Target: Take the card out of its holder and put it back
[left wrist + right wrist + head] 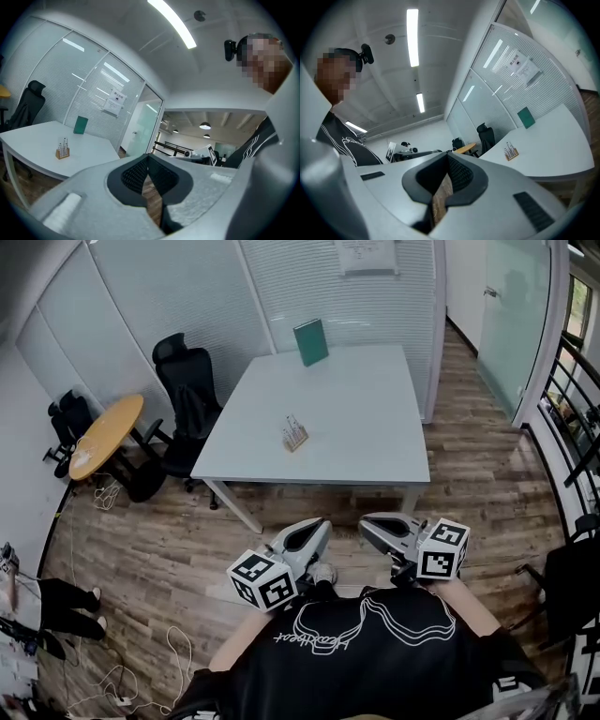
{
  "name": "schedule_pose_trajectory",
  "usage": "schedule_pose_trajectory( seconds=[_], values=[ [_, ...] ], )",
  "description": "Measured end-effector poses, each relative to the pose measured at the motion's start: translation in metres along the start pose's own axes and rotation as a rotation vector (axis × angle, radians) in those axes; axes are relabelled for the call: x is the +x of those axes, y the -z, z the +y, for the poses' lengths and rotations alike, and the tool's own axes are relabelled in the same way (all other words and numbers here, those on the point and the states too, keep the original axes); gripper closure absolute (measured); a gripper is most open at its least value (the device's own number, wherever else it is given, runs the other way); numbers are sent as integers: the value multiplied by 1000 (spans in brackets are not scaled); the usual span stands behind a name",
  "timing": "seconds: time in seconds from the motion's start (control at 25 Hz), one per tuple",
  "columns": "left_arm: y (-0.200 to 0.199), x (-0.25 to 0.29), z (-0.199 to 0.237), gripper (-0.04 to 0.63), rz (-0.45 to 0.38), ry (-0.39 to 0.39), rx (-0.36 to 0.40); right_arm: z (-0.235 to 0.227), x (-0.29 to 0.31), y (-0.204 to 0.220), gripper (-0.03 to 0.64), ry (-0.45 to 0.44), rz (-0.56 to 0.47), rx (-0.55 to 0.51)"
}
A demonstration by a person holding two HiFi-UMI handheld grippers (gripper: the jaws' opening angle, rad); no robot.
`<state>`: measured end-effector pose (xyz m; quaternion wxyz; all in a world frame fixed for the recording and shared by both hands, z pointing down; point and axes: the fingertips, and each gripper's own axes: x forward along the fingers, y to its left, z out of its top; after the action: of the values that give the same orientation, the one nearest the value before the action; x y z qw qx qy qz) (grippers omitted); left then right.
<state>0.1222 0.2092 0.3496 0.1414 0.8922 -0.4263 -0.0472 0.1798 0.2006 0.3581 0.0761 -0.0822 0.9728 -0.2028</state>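
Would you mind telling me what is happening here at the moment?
A person stands back from the white table, holding tongs in each hand close to the body. The left tongs and right tongs are both shut and empty. The small wooden holder sits on the table some way ahead of them, so the card work has not yet begun.

Two grippers [322, 523] [366, 521], two tables [356, 418] [103, 437], one card holder [295, 435], one green board [310, 341].

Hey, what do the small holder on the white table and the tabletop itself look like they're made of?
Holder: probably light wood, since its base is tan and matte; it is too small to show grain. Tabletop: likely laminate or painted board, as it is smooth, uniform white with no visible texture.
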Motion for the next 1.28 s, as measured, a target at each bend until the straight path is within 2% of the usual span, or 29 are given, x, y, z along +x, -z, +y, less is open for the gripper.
schedule_pose_trajectory(
  seconds=[0.32,0.76,1.28],
  values=[
    [-12,13,59,581,2,11,-30,-42,42,-5,607,35,11,23],
    [-44,51,172,581,9,43,-54,-124,116,-25,607,119,28,73],
    [-67,93,324,578,68,-16,-50,-217,202,-46,607,178,37,120]
  ],
)
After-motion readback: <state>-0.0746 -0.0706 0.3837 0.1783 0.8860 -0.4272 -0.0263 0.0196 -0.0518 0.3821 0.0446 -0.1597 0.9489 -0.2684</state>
